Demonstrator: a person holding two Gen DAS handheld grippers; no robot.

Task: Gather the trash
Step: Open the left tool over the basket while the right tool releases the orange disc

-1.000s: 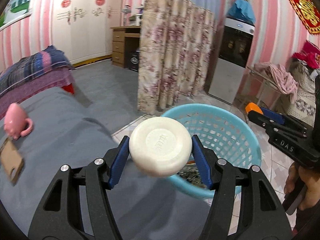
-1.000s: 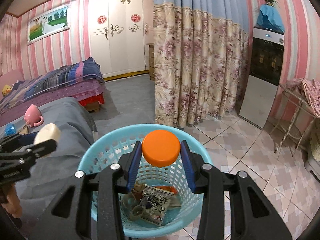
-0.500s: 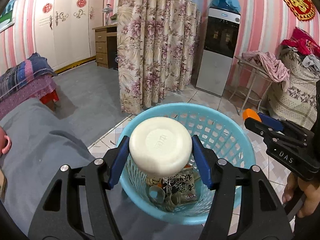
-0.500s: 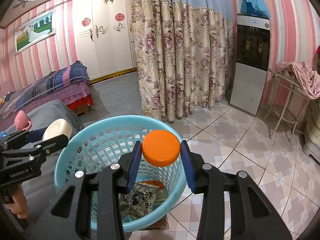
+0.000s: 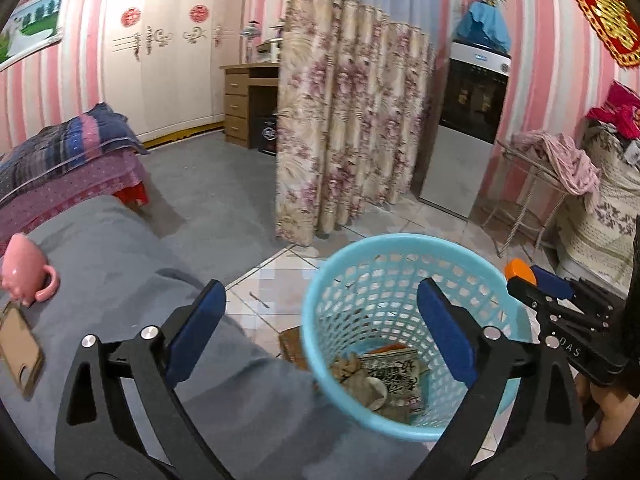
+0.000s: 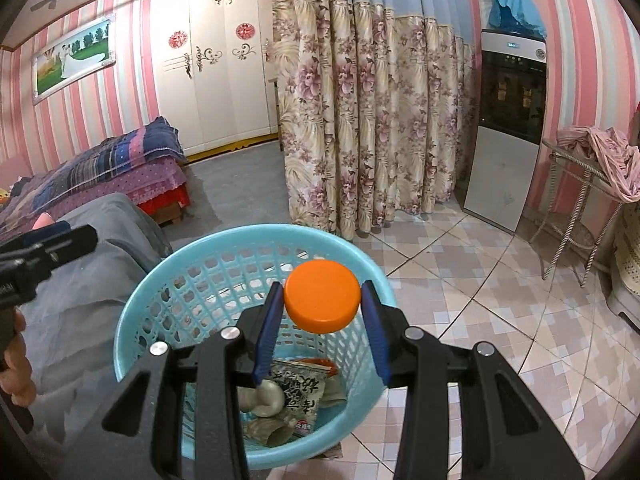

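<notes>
My left gripper (image 5: pixel 320 292) hangs over the near rim of the light blue mesh basket (image 5: pixel 400 240). Its jaws are opening wide and nothing is between the blue pads. Down in the basket (image 6: pixel 256 248) lie a printed snack wrapper (image 6: pixel 296 392), crumpled scraps and a whitish round piece (image 6: pixel 269 398). My right gripper (image 6: pixel 322 294) is shut on a flat orange round cap (image 6: pixel 322 297) and holds it above the basket's middle. In the left wrist view that gripper (image 5: pixel 532 280) comes in from the right with the cap (image 5: pixel 519 271) at its tip.
A grey cloth-covered surface (image 5: pixel 120 264) left of the basket carries a pink mug (image 5: pixel 26 276) and a brown flat card (image 5: pixel 18 344). Behind stand a floral curtain (image 5: pixel 344 120), a water dispenser (image 5: pixel 468 120) and a wire rack with clothes (image 5: pixel 552 160). Tiled floor surrounds the basket.
The white round disc has left my left gripper, whose jaws have spread wide; it now seems to lie in the basket. The right gripper still holds the orange cap over the basket.
</notes>
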